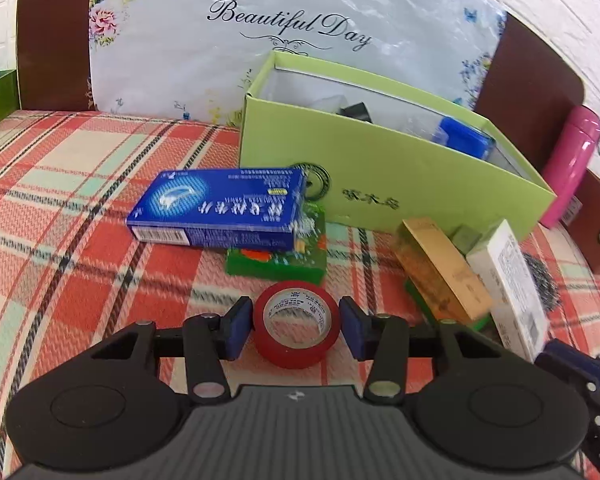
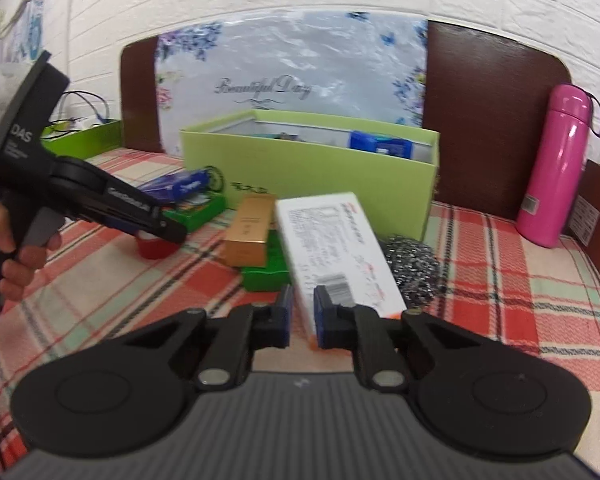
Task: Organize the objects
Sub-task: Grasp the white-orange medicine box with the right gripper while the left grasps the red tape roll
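Tape roll (image 1: pixel 296 322), red, lies flat on plaid bed cover (image 1: pixel 80 184), betw. the blue pads of left claw (image 1: pixel 296 326). Pads sit just beside roll on both sides; contact can't be confirmed, so left claw reads as spread around roll, not pinching. Right-wrist view shows same claw (image 2: pixel 162 236) low over roll (image 2: pixel 152 249), person's hand (image 2: pixel 16 248) on grip.

Right claw (image 2: pixel 302 314): pads nearly together w/ narrow gap, near end of white carton (image 2: pixel 336 248) in that gap. Whether pads are gripping carton can't be told.

Green open box (image 1: pixel 380 176) stands at rear by headboard, some items inside incl. a blue one (image 1: pixel 466 136). Blue carton (image 1: pixel 220 208) rests tilted on small green box (image 1: pixel 276 256) in front of it. Gold carton (image 2: pixel 248 236) leans on another green box (image 2: pixel 266 272), just beside white carton. Steel scourer (image 2: pixel 414 268) lies to right of white carton, touching it. Pink flask (image 2: pixel 556 164) stands upright against headboard, well apart.
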{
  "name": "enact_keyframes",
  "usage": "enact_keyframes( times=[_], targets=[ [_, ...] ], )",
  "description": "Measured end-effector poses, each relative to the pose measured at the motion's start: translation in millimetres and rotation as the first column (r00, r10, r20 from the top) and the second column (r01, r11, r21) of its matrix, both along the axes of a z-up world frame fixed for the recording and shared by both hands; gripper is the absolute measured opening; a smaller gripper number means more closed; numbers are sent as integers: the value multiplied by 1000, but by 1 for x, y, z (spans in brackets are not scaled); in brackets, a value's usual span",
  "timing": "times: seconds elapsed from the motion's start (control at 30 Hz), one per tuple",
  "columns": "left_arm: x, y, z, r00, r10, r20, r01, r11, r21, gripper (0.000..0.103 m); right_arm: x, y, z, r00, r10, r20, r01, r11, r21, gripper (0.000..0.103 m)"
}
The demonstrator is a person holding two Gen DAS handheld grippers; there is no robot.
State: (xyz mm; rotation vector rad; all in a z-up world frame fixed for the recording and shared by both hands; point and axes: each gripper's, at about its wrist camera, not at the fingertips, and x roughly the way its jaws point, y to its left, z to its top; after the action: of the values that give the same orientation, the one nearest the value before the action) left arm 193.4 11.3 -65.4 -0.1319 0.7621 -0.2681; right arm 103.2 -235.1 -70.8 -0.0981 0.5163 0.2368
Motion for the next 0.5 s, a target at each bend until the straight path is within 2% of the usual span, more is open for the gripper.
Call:
enact_keyframes(
  times=[0.07,0.1,0.13,0.17,0.2,0.23,0.37,0.4,0.47,0.5],
  targets=[
    [-13,-1,0,1000,-29,0,29,1000,3,50,-3,5,1,1000,28,8,-28,1000,-3,11],
    [-20,-1,0,999,-46,0,46,999,10,50,-2,6,2,999,35,16,-35,999,-10,15],
    [-29,0,0,998,-64,-2,64,998,13,50,0,5,2,999,39,18,-38,999,-12,34],
    [-37,1,0,997,-78,-4,78,997,12,50,4,3,3,999,27,17,-27,1000,-6,48],
    [-45,2,0,995,-96,-9,96,995,4,50,7,-1,4,1000,12,21,-12,1000,5,73],
    [-53,4,0,993,-113,-13,113,994,-2,50,12,-6,4,1000,-2,30,2,1000,16,77],
    [-78,7,-1,992,-127,-13,127,992,-1,51,41,-24,-3,999,-30,-15,30,999,33,77],
    [-84,8,0,992,-125,-10,125,992,-6,53,48,-28,-6,999,-36,-30,37,999,39,77],
    [-90,9,0,992,-123,0,123,992,-18,63,57,-34,-13,998,-49,-49,52,998,48,79],
    [-91,9,1,993,-118,4,118,993,-12,64,58,-34,-14,997,-54,-52,57,997,48,76]
  ],
)
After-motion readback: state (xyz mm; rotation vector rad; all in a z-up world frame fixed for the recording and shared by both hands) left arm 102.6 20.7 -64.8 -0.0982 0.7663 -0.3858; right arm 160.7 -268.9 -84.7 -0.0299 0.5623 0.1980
